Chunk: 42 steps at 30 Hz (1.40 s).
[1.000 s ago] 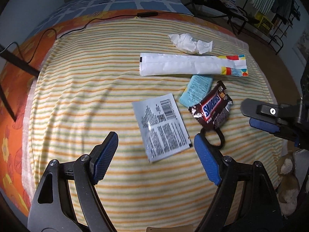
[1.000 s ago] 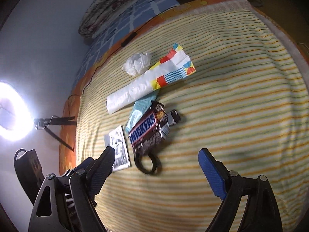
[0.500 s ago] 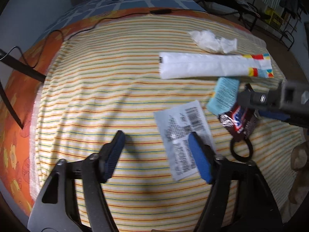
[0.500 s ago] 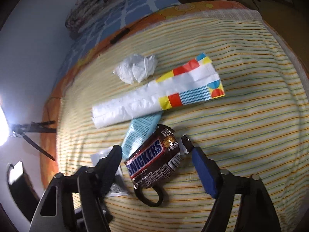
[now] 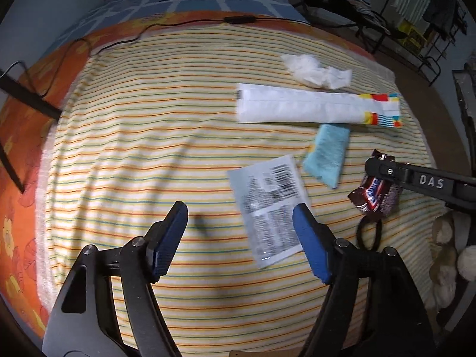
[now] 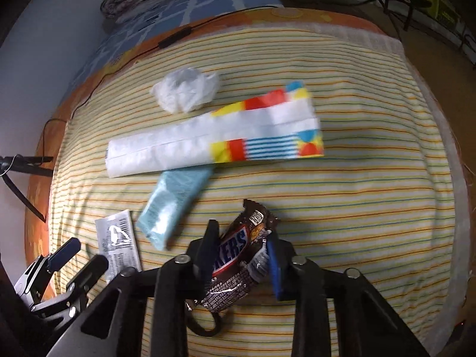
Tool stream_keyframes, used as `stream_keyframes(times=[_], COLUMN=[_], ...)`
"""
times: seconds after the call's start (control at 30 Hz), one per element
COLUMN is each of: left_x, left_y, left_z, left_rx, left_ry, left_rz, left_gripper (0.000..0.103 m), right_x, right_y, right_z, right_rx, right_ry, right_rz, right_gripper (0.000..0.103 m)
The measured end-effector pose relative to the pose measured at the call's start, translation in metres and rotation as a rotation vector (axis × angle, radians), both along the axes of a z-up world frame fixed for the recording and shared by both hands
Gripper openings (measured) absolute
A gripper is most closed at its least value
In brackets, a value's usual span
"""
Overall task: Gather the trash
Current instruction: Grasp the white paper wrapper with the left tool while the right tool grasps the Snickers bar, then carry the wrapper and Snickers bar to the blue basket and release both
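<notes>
The letters "KERS", the visible end of the Snickers name, are read on the brown candy wrapper (image 6: 238,264) between the right gripper's (image 6: 242,255) jaws. "DAS" is embossed on that gripper's black finger (image 5: 428,182). A barcode and illegibly blurred fine print are carried by the silver sachet (image 5: 269,205) just ahead of the left gripper (image 5: 240,238).

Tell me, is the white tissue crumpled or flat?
Crumpled: the white tissue sits bunched in a lumpy ball above the long white wrapper.

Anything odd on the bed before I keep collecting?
One thing: a black ring, maybe a hair tie rather than trash, lies partly under the Snickers wrapper that the right gripper has just closed on. It could get dragged along.
</notes>
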<state>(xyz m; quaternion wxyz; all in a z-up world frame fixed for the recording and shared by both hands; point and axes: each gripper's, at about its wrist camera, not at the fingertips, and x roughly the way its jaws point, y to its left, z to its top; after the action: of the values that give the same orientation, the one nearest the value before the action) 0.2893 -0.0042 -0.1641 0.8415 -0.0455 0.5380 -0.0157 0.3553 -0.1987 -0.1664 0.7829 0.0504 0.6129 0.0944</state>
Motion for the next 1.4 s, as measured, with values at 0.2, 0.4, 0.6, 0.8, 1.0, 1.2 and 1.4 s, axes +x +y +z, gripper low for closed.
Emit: stream_keyframes(times=[0.2, 0.4, 0.6, 0.8, 1.0, 1.2, 1.4], left_x=[0.015, 0.02, 0.013, 0.007, -0.005, -0.029, -0.064], left_y=[-0.033, -0.036, -0.025, -0.012, 0.016, 0.032, 0.036], left_z=[-0.014, -0.014, -0.007, -0.003, 0.008, 0.029, 0.052], left_rx=[0.096, 0.116, 0.102, 0.086, 0.023, 0.003, -0.002], left_ry=[0.064, 0.036, -0.016, -0.031, -0.05, -0.083, -0.12], left_rz=[-0.011, 0.024, 0.033, 0.051, 0.111, 0.126, 0.117], left_gripper=[0.076, 0.067, 0.046, 0.041, 0.041, 0.041, 0.041], right_x=[-0.007, -0.015, -0.029, -0.036, -0.04, -0.051, -0.082], right_y=[-0.028, -0.05, -0.039, -0.03, -0.034, -0.037, -0.034], right_z=[0.004, -0.001, -0.002, 0.003, 0.018, 0.041, 0.07], right_rx=[0.009, 0.129, 0.116, 0.094, 0.114, 0.136, 0.157], right_ry=[-0.016, 0.032, 0.007, -0.028, -0.08, -0.122, -0.156], right_rz=[-0.024, -0.064, -0.04, 0.001, 0.002, 0.019, 0.08], right_gripper=[0.025, 0.054, 0.054, 0.016, 0.011, 0.01, 0.01])
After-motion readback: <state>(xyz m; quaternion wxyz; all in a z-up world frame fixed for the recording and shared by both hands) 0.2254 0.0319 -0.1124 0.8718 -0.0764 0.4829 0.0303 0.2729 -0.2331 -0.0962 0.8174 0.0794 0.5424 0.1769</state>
